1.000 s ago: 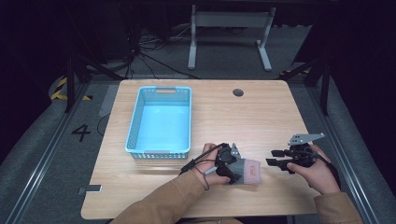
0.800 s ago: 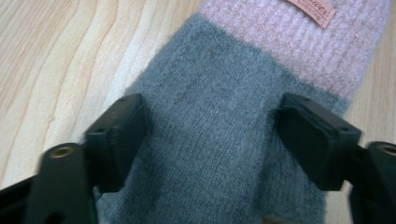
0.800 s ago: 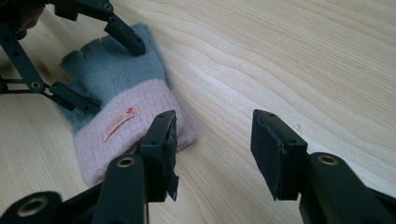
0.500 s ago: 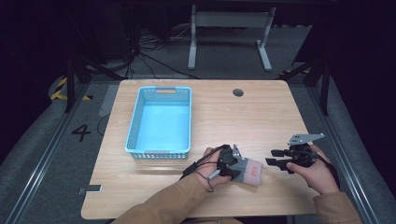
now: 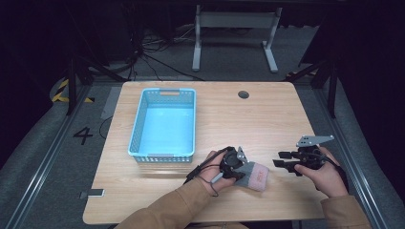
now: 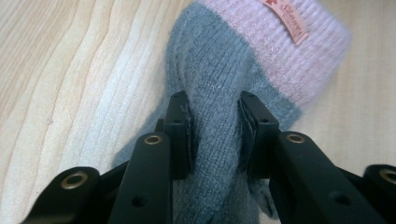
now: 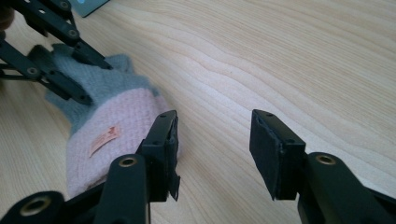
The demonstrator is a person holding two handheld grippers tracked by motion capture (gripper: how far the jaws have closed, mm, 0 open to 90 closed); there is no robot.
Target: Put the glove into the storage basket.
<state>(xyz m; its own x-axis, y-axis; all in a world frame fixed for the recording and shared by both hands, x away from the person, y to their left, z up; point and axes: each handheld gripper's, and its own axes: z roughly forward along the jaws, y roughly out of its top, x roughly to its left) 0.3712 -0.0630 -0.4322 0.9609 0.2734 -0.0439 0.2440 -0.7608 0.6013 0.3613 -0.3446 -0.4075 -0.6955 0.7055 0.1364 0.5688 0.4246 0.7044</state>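
Our left gripper (image 6: 214, 135) is clamped on the grey part of the knit sock (image 6: 224, 93): a ridge of fabric is bunched between the two pads, and the pink cuff with its small label lies just past the jaw tips. The sock rests on the table (image 5: 267, 119) near the front edge.

Our right gripper (image 7: 212, 140) has its jaws spread with nothing between them, only bare wood. The cuff sits just outside its left jaw, touching or nearly so; we can't tell which.

Change over the last second: very little. In the high view the left gripper (image 5: 234, 162) and sock (image 5: 253, 175) sit where they were, and the right gripper (image 5: 286, 162) has barely shifted, still just beside the cuff.

We read that as grip secured, lift not started. The blue basket (image 5: 165, 124) lies well apart, behind the left gripper, and looks like the probable drop target. Risk: the pinch holds one fold only, so the sock may slide on lifting.
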